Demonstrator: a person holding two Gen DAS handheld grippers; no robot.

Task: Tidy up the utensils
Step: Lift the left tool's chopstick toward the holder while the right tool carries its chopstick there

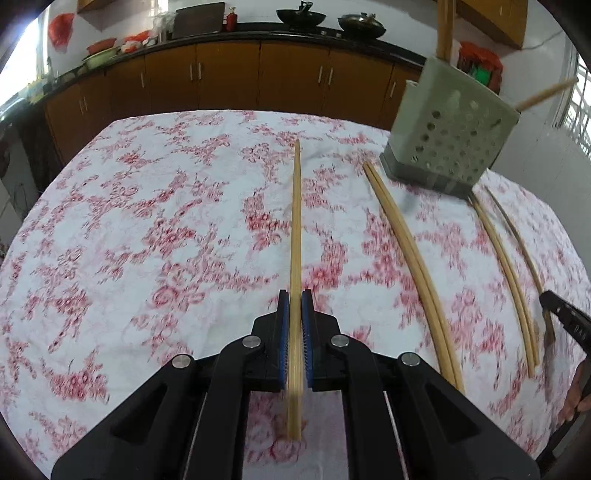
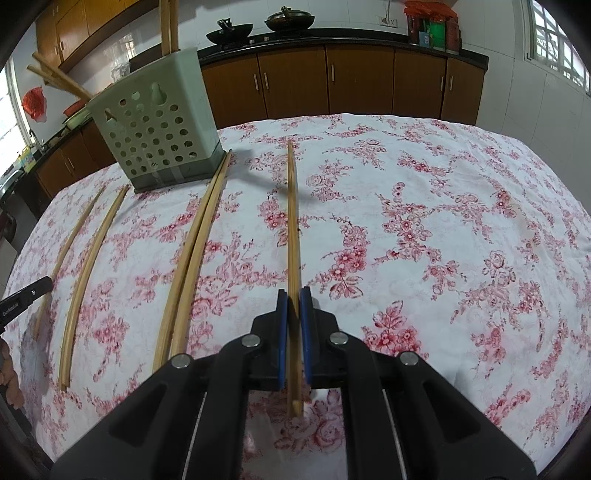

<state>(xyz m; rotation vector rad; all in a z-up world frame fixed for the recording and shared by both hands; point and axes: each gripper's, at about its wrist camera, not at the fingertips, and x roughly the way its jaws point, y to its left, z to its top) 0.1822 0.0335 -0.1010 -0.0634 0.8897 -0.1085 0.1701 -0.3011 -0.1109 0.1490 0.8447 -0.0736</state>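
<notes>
Chopsticks (image 1: 295, 236) clamped in left claw (image 1: 295, 299), right claw (image 2: 294, 297) likewise; long axis pointing away toward cabinets

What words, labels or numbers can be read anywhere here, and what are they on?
White lettering on the left tool: too small to read.
Marking on the right tool: blurred, unreadable.
Labels on the counter packages: too small.
Nothing else carries text.

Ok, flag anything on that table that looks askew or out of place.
The green holder has one chopstick jutting out sideways through its perforated wall, while others stand upright. Loose chopstick pairs lie on the floral cloth. Each gripper is shut on chopsticks.
</notes>
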